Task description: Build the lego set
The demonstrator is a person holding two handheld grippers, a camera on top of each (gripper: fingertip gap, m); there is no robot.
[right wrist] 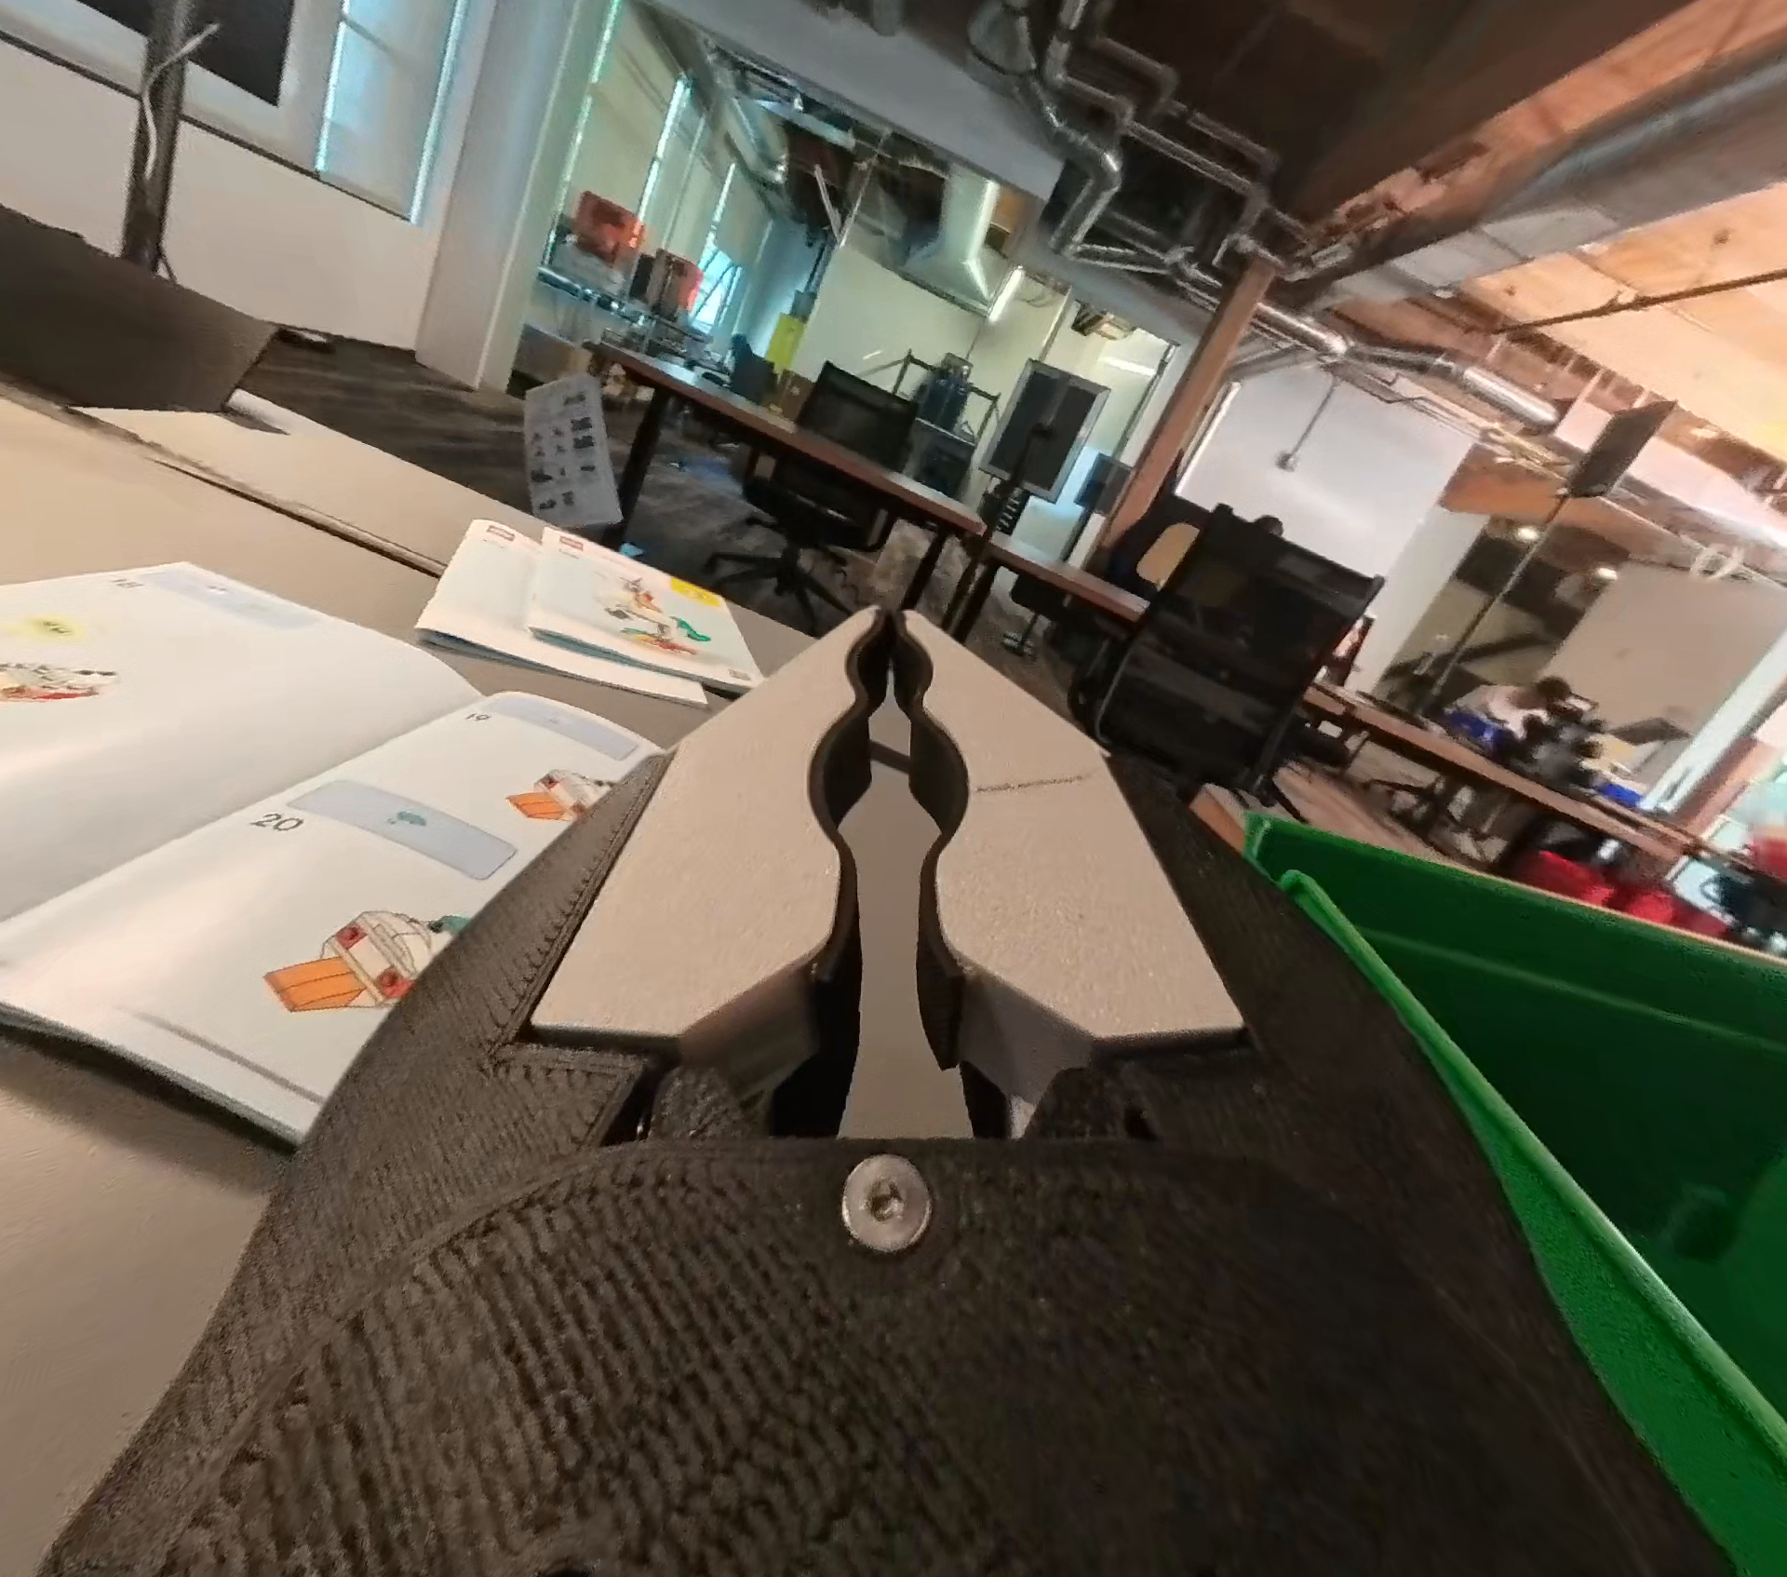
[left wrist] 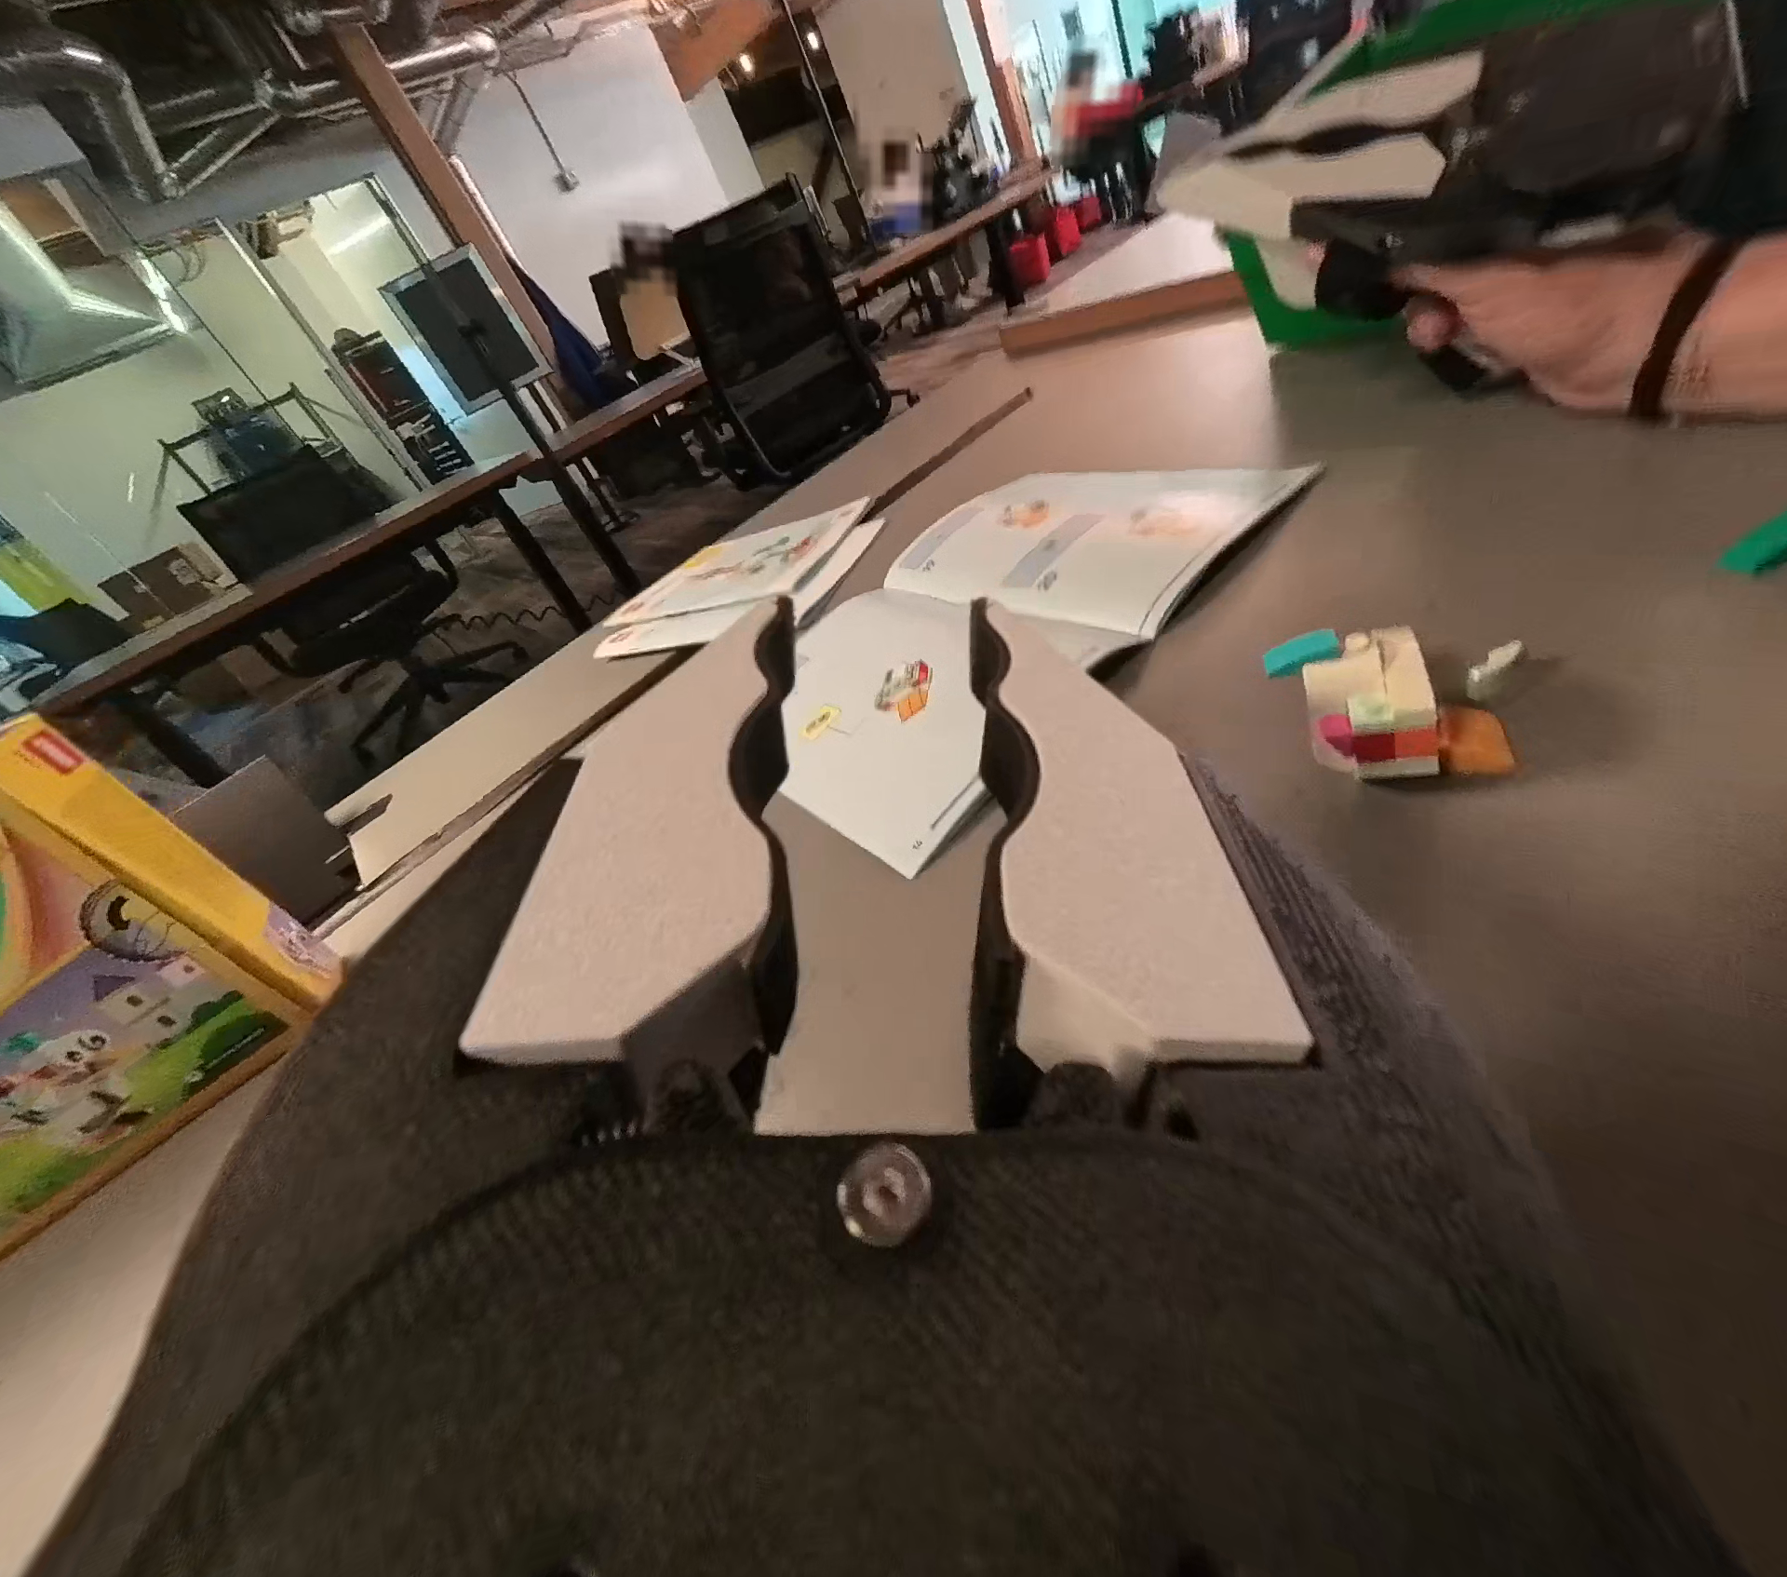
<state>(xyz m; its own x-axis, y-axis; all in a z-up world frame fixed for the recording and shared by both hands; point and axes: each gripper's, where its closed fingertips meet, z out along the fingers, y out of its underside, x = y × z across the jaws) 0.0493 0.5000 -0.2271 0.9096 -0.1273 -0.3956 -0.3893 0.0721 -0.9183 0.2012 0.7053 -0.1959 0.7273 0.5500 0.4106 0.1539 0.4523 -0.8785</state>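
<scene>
My left gripper [left wrist: 882, 621] is open with nothing between its fingers; it hovers over the open instruction booklet [left wrist: 1093, 544] on the grey table [left wrist: 1450, 999]. A small white, pink and red lego build [left wrist: 1373, 708] lies to its right, with a teal piece [left wrist: 1301, 653], an orange piece [left wrist: 1479, 742] and a small white piece [left wrist: 1494, 665] beside it. My right gripper [right wrist: 890, 623] is shut, fingertips touching, with no piece visible between them. It also shows in the left wrist view [left wrist: 1185, 181], held up in a hand at the upper right, above the table.
A green bin [right wrist: 1547, 999] stands just right of the right gripper. The open booklet [right wrist: 242, 757] and two closed booklets [right wrist: 600, 612] lie to its left. A yellow lego box [left wrist: 126, 950] stands at the left. A green piece [left wrist: 1755, 549] lies at the right edge. The gap from one gripper's tips to the other's is roughly 25 cm.
</scene>
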